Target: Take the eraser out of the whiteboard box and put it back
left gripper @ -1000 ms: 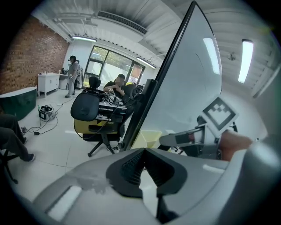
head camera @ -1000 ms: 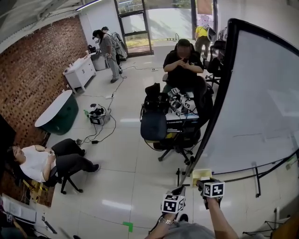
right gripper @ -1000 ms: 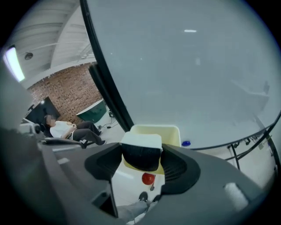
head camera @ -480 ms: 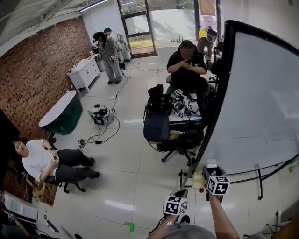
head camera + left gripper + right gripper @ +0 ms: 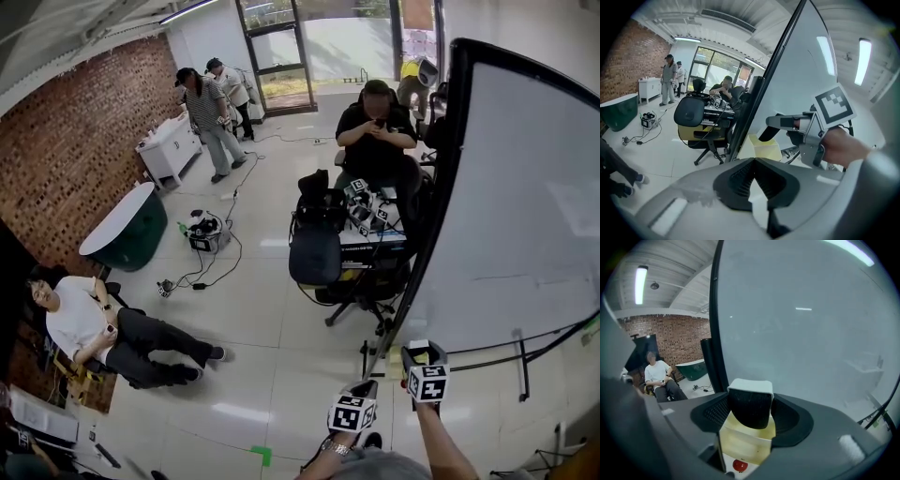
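Right gripper: jaws spread wide and pinching the eraser across its 2 sides, black felt toward the camera, white back on top. We judge the wide grip is there because the eraser is broad, and clamping the sides leaves its lower end free to go into an opening

Eraser position: out of the box, just above the open top, beside the whiteboard. The box is pale yellow and sits at the board's dark edge. We hold the eraser in line over the opening, so the return should need only a straight descent

Left gripper: pads pressed together, nothing between them, parked near the box, apart from it. It appears to have no job here, since 1 gripper carries the eraser

Task status, our judgement: take-out done, put-back not yet done

Red round item below the box; we cannot identify it
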Demonstrator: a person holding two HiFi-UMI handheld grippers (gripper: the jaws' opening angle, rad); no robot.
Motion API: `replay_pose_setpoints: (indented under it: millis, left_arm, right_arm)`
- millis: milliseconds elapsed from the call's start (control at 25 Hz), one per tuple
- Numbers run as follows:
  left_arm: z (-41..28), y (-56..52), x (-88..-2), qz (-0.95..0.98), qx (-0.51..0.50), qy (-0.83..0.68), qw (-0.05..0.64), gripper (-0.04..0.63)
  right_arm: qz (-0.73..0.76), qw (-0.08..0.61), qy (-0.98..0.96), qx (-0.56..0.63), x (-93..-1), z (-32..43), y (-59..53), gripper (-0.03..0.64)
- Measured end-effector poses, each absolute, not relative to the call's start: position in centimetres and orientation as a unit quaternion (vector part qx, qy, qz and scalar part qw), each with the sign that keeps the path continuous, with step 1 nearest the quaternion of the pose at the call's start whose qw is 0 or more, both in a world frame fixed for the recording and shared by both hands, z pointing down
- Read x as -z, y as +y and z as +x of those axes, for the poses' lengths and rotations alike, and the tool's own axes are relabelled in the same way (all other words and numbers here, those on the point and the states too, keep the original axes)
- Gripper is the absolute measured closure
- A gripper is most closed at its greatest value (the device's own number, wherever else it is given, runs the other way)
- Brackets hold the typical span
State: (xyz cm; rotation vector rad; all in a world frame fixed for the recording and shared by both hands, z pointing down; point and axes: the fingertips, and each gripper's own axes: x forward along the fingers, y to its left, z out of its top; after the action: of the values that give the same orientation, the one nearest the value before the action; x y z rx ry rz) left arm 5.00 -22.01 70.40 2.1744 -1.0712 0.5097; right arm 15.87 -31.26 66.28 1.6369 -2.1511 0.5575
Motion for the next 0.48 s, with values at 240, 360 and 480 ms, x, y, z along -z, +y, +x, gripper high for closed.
replay_pose_setpoints:
  millis: [240,360,480]
  left_arm:
    - [5.7,-22.1,-70.4,0.831,-0.198,-0.406,0.324,0.592]
    - [6.5,-21.8,-70.4,0.834,-0.201,-0.402,0.321,0.592]
    - [7.0,-21.7,-70.5,0.833,-0.203,-0.403,0.32,0.592]
  right_arm:
    - [0.563,0.214,-0.76,-0.245,-69.5,15.5,-29.9,0.341]
    - [0.556,0.219,-0.758,-0.262,-71.0,16.0,-29.9,0.341]
    - [0.547,0.221,-0.762,-0.265,-71.1,16.1,-30.0,0.337]
